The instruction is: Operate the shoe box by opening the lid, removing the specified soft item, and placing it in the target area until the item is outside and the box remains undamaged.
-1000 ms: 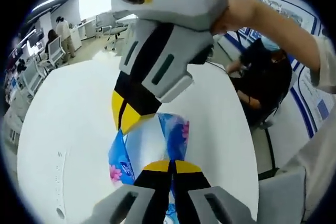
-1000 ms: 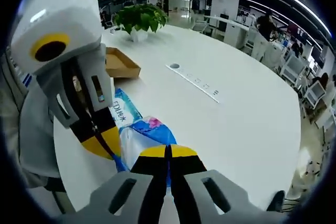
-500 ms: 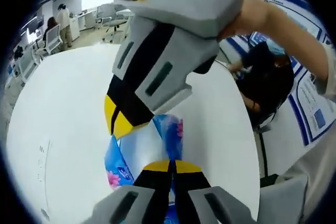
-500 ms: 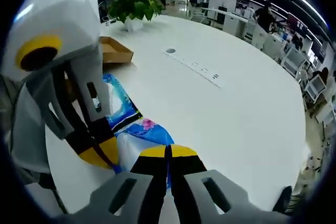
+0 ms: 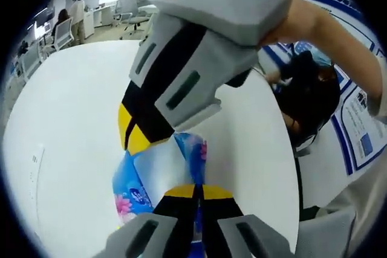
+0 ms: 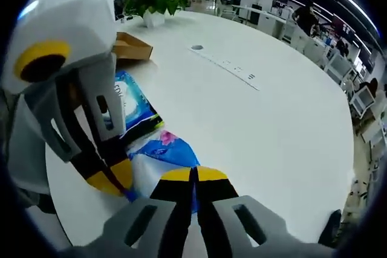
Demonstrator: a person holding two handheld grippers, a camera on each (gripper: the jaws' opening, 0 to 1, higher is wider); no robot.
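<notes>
Above the white round table [image 6: 290,119], both grippers pinch one soft blue-and-white tissue pack [image 6: 158,152]: the right gripper [image 6: 193,176] has its jaws closed together on one edge, and the left gripper [image 6: 118,179] clamps the opposite edge from the left. The pack stretches between the two sets of fingertips, its long axis running from one gripper to the other, so neither is nearer. Behind them lie the open brown shoe box [image 6: 134,48] and a potted plant [image 6: 154,1]; bare tabletop spreads wide to the right, which looks like free room for setting the pack down.
</notes>
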